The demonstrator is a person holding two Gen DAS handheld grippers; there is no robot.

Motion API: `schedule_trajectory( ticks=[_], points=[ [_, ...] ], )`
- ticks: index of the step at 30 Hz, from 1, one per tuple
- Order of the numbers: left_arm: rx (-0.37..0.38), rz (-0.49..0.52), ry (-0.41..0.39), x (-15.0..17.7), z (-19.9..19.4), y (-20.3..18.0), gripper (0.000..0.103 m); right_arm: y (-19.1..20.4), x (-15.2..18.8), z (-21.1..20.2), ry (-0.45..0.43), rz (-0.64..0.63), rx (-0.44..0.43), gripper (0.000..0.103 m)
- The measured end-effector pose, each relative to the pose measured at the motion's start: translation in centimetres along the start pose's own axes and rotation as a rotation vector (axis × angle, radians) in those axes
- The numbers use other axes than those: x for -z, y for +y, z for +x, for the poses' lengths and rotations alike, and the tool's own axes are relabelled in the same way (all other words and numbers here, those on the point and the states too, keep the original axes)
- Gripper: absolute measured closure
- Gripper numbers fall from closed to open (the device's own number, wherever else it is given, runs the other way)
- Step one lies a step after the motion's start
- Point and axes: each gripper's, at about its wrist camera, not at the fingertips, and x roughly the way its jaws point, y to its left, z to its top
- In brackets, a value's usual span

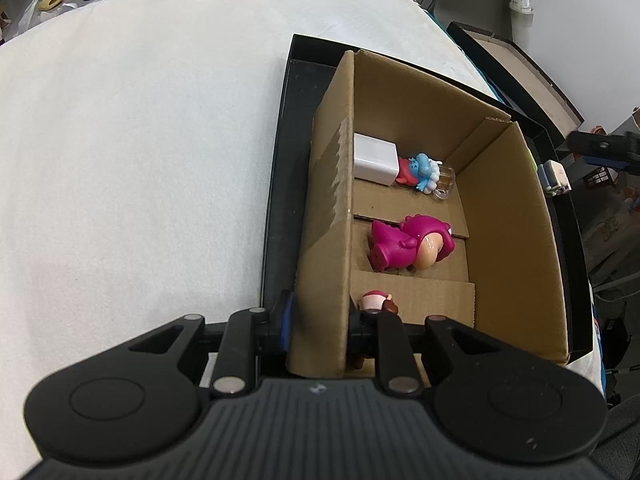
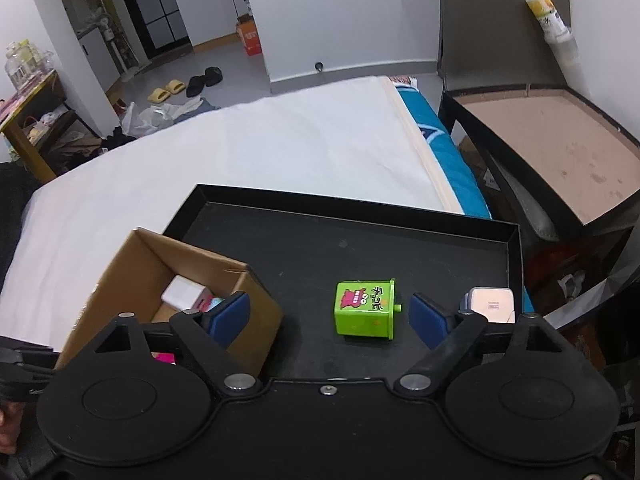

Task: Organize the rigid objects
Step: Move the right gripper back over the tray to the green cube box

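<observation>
Left gripper is pinched on the near wall of the cardboard box, likely to steady it while items are dropped in. Already inside: white block, blue figure, magenta figure, small red-capped figure. Right gripper hangs with jaws spread over the black tray, green toy box between its pads, seemingly next for transfer. A pale block lies at 3 o'clock of it; box at 9 o'clock.
</observation>
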Motion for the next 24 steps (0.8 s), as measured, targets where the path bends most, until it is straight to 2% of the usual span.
schedule_trajectory(
  ticks=[4,17,21,24],
  points=[
    [-0.003,0.001,0.004,0.0,0.2,0.0,0.083,-0.9,0.1,2.0,0.036,0.030,0.003,0.027],
    [-0.013,0.005,0.015,-0.1,0.6,-0.2,0.083,-2.0,-0.4,5.9,0.096,0.026,0.043,0.027],
    [-0.015,0.005,0.018,-0.2,0.7,-0.3,0.083,-2.3,-0.3,7.3,0.139,0.043,0.042,0.040],
    [-0.015,0.006,0.018,-0.2,0.7,-0.3,0.083,-2.6,-0.2,8.2,0.180,0.081,0.017,0.043]
  ],
)
